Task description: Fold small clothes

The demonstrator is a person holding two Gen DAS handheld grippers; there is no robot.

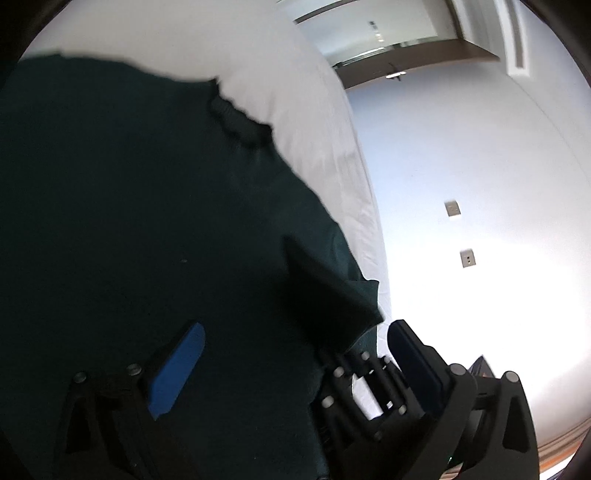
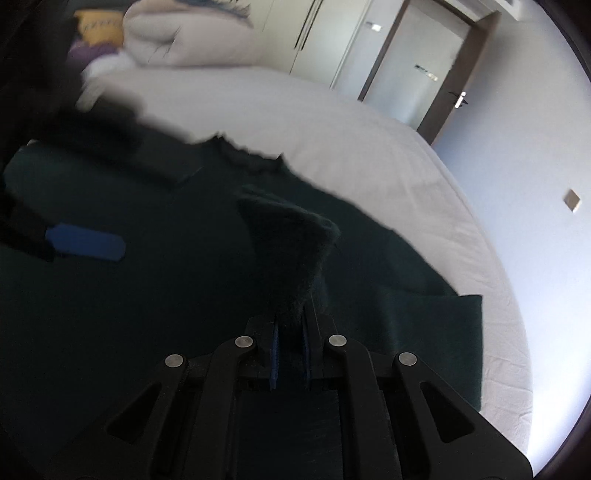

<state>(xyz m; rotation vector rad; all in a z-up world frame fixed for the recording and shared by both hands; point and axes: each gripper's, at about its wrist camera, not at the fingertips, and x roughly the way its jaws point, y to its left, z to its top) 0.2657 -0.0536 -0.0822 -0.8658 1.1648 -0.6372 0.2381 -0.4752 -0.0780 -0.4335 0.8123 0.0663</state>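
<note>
A dark green garment (image 2: 147, 295) lies spread over the white bed sheet (image 2: 369, 155) and fills the lower left of both views, its ragged neckline (image 2: 251, 151) toward the upper centre of the right wrist picture. The right gripper (image 2: 290, 354), bottom centre there, is clenched on a pinch of the cloth, which stands up as a fuzzy peak (image 2: 291, 236) just above the narrow gap between the blue pads; holding that bit raised looks like the way to carry one part of the garment over the rest for a fold. The left gripper (image 1: 295, 354) stands released, its blue fingers (image 1: 177, 369) spread wide at the bottom of the left wrist view, one over the cloth and the other near the dark sleeve edge (image 1: 343, 295) at the garment's right border, grasping nothing. It seems poised to take that edge so both sides can move together. A beige duvet (image 2: 177, 33) sits heaped at the upper left, well apart from the work
</note>
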